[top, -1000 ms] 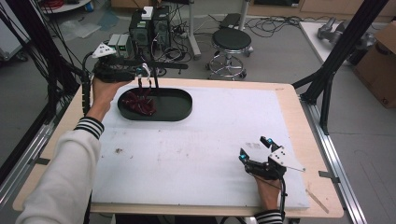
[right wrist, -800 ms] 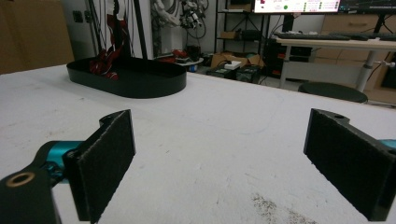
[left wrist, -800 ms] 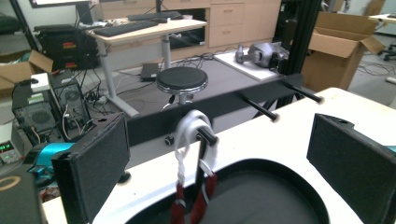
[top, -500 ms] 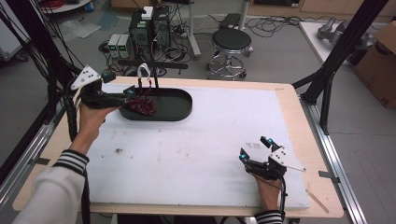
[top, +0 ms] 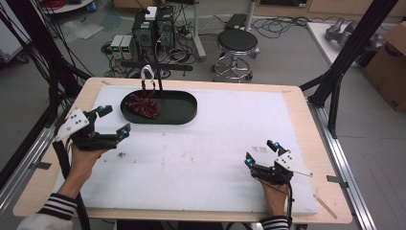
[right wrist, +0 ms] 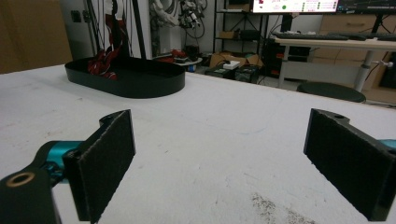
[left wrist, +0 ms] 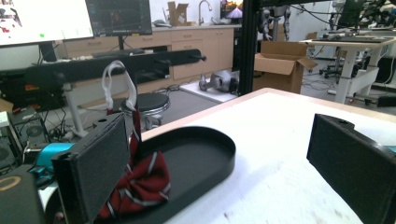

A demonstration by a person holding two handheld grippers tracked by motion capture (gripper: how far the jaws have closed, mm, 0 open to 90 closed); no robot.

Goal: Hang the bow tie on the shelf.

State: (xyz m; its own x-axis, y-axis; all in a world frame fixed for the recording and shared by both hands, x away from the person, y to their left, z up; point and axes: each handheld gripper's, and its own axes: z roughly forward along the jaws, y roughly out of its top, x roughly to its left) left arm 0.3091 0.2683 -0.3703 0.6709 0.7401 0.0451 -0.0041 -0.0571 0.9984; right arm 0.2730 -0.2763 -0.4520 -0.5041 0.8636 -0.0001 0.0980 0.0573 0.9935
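Jaws, left gripper [top: 114, 120]: being held spread wide, nothing between them, the pads [left wrist: 95, 161] facing each other across open air. Jaws, right gripper [top: 261, 152]: likewise being held wide apart and empty, low over the white mat [top: 230, 143].

Item in work: a dark red striped bow tie [top: 143, 105], being kept in the left end of the oval black tray [top: 184, 115]; its band is being carried up to a white loop [top: 147, 72] hung on a thin black stand [top: 158, 81]. In the left gripper view the bow tie [left wrist: 140, 184] is being partly covered by the near jaw, just beyond it.

Position: the left gripper is being held just short of the tray's near rim, to its left; the right gripper is being held well apart, at the mat's near right.

Risks, as judged: the tray wall is standing between the left jaws and the cloth, so a low approach is likely to be met by the rim and the light tray pushed along the mat. The band is being held by the stand; a pull on the cloth could tip the stand or strain the loop. Soft folds may be pinched only in part and slip.

Surroundings: a stool [top: 238, 40] and computer boxes [top: 153, 28] with cables are being kept on the floor beyond the table; dark frame posts [top: 335, 81] are standing at the right edge.
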